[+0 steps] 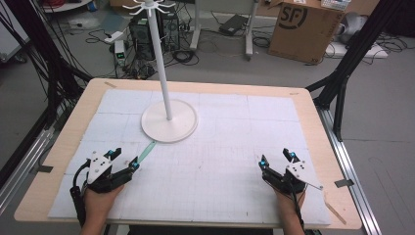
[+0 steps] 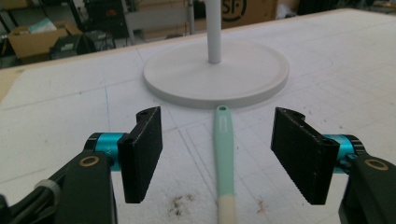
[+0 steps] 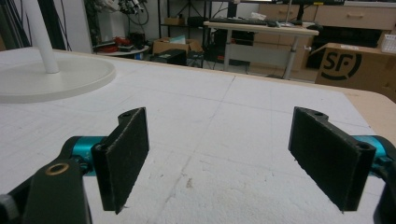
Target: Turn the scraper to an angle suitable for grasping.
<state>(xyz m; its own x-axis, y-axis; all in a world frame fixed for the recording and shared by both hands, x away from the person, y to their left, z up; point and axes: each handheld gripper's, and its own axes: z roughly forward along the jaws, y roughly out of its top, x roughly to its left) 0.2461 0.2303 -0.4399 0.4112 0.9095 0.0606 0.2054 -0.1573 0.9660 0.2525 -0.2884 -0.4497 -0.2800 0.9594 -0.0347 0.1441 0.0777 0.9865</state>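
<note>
1. High view: A white stand [image 1: 169, 115], consisting of a round base and an upright pole topped with a ring of hooks, is seen on the white gridded mat [image 1: 220, 161] that covers the wooden table [image 1: 313, 105]. Nothing is carried on the round base apart from its own pole.
2. High view: A mint-green slender tool [image 1: 146, 152] is laid flat on the mat, one end just beside the near-left rim of the stand base and the rest pointing away from it toward the left gripper [image 1: 123, 160].
3. High view: The left gripper is held near the stand base, on its near-left side, with jaws spread. The right gripper [image 1: 277, 159] is held well apart from the stand, to its near-right, jaws likewise spread and nothing between them.
4. Left gripper view: The stand base [image 2: 215, 77] is seen straight ahead. The tool [image 2: 224, 154], mint-green with a pale cream lower section, runs from the rim of the base back between the two black pads. The pads stand clear of it on both sides; no contact is visible.
5. Right gripper view: The jaws are spread wide over bare mat. The stand base [image 3: 51, 77] is seen at the far left. A cardboard box [image 3: 357, 65] is seen beyond the table edge; its contents cannot be told.
</note>
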